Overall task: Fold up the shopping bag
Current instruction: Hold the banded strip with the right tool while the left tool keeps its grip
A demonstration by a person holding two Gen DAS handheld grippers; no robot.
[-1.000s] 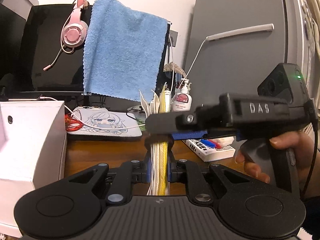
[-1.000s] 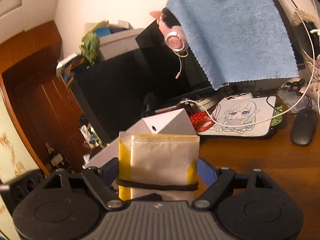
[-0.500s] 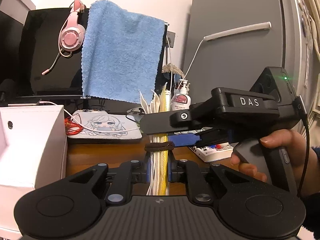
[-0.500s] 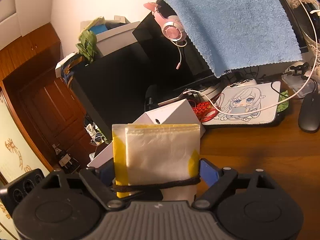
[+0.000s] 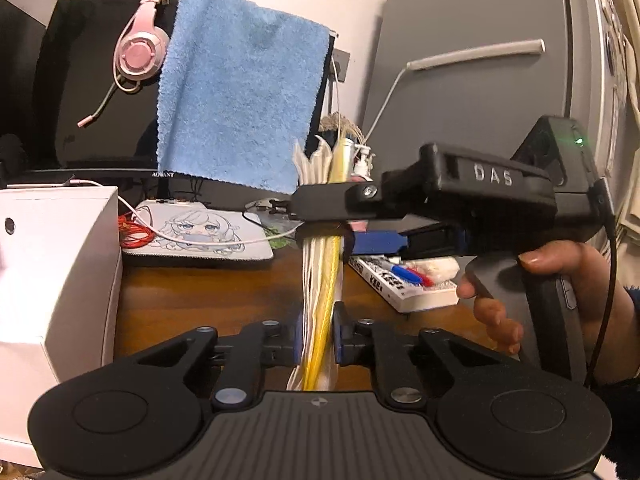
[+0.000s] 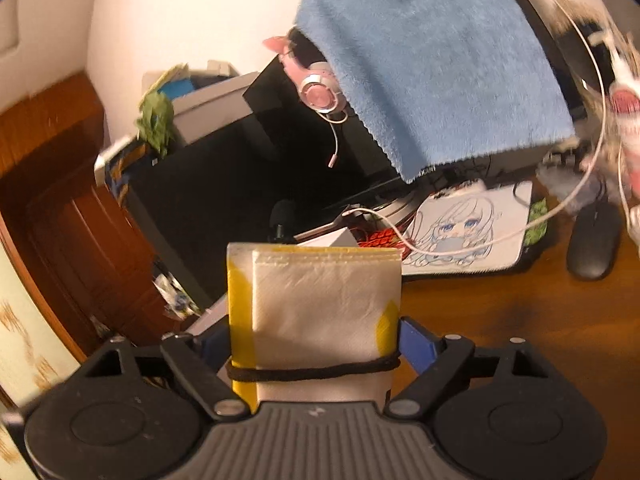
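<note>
- The bag (image 5: 320,280), folded into a flat white-and-yellow packet, is standing on edge above the desk (image 5: 208,292), its long axis running straight away from the left gripper (image 5: 316,338), whose blue pads are pinching its near end.
- A black band (image 6: 312,372) is circling the packet near its lower end in the right wrist view, so the fold is looking close to finished.
- The right gripper (image 6: 316,344) is straddling the packet, its blue fingers (image 6: 416,340) spread about as wide as the bag; whether they are pressing on it or on the band cannot be told.
- In the left wrist view that gripper is reaching in from the right, crossing the bag at mid-height, a hand (image 5: 560,300) wrapped around its handle.
- Behind, a blue towel (image 5: 240,88) is hanging over a monitor (image 5: 88,92), with pink headphones (image 5: 140,48) beside it and a white box (image 5: 52,272) at near left.
</note>
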